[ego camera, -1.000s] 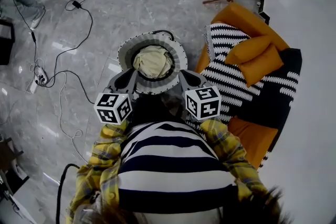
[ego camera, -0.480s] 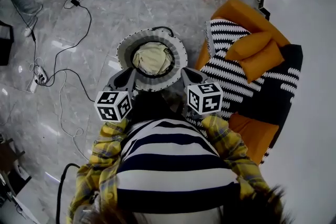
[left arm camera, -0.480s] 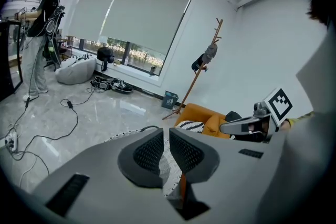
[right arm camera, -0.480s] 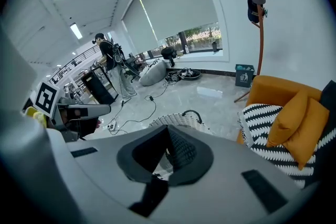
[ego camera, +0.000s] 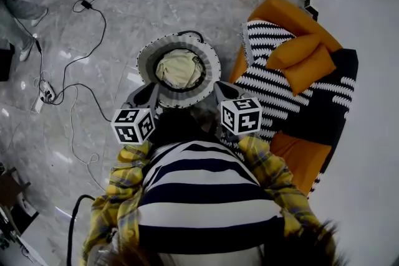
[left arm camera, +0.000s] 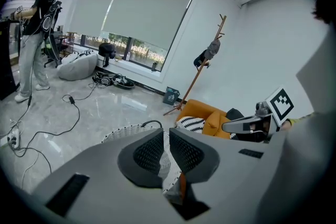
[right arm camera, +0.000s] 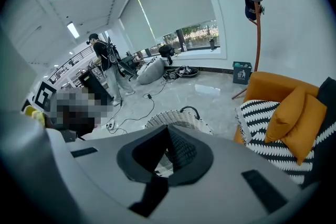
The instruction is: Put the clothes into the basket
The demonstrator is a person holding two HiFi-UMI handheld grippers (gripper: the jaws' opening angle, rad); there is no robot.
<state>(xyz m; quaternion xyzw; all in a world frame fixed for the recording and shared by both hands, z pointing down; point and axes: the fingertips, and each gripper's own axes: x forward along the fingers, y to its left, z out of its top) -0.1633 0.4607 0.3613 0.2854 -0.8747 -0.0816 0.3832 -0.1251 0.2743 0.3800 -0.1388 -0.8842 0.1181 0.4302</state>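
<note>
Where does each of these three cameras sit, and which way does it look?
Head view: on the person's head, looking steeply down at the basket; shows striped top, plaid sleeves, left hand-held gripper and right hand-held gripper.
Left gripper view: on the left hand-held gripper, looking along its jaws past the basket toward the window; the right hand-held gripper shows too.
Right gripper view: on the right hand-held gripper, looking along its jaws at the basket.
Shared: all three show the basket and orange sofa.
</note>
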